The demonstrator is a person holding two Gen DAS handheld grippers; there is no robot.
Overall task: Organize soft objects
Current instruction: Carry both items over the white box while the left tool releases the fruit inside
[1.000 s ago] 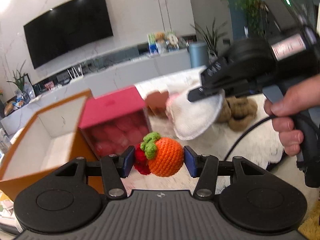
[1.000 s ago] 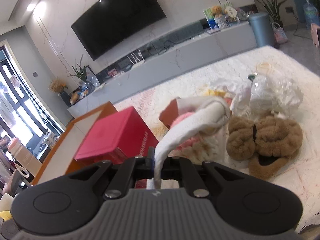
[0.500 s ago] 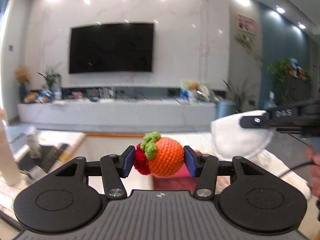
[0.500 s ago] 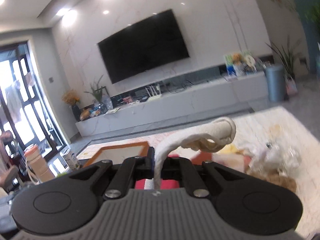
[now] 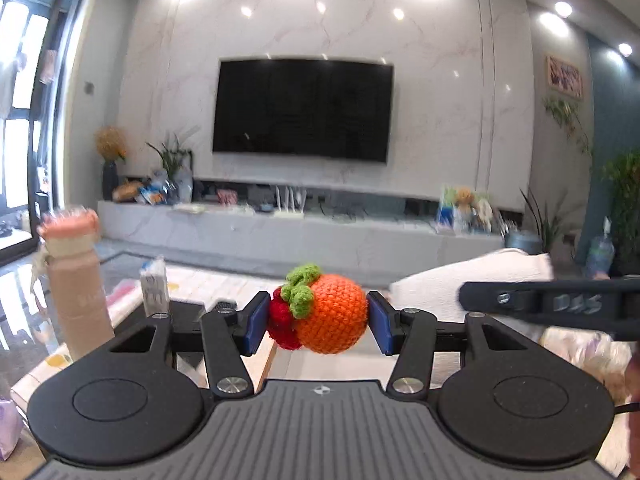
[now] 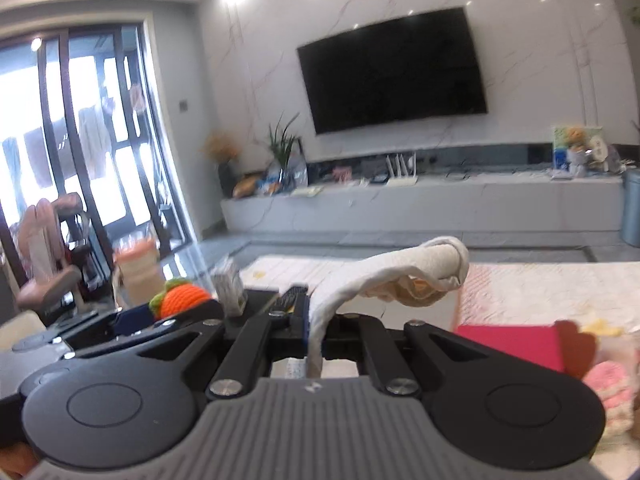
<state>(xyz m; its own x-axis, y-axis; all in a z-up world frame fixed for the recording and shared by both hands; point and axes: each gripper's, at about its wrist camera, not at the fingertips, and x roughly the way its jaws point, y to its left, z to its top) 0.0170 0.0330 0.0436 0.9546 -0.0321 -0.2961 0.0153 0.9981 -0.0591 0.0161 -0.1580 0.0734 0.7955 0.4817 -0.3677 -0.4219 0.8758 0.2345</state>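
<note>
left gripper [image 5: 318, 322]: clamped on the crochet orange [image 5: 330, 314], blue pads pressed to both sides. There's a little red knitted bit stuck to its left side, green leaf on top. It's held up in the air with nothing under it that I can see.

crochet orange, other view: in the right wrist view it pokes out at the far left [image 6: 182, 296], so both hands are up side by side.

clutter on the left: pink bottle [image 5: 76, 276] and a small carton [image 5: 154, 288] on the table. Not soft stuff, so I'd say not part of the job.

right gripper [image 6: 316, 326]: jaws pinched tight together on the edge of a white soft slipper [image 6: 400, 276], which arches up and over to the right. In the left view the same white thing [image 5: 472, 280] sits beside the right gripper's black finger.

red box [image 6: 508, 344]: just its top peeks over the gripper body at lower right, with a pink fluffy thing [image 6: 612, 384] beside it.

progress: my read is mid-carry. Two soft items are picked up, neither dropped anywhere yet. Can't see a target container's inside from here.

left to do: set both down wherever they belong, then go for the pink fluffy one. How many more are lying around, can't tell.
</note>
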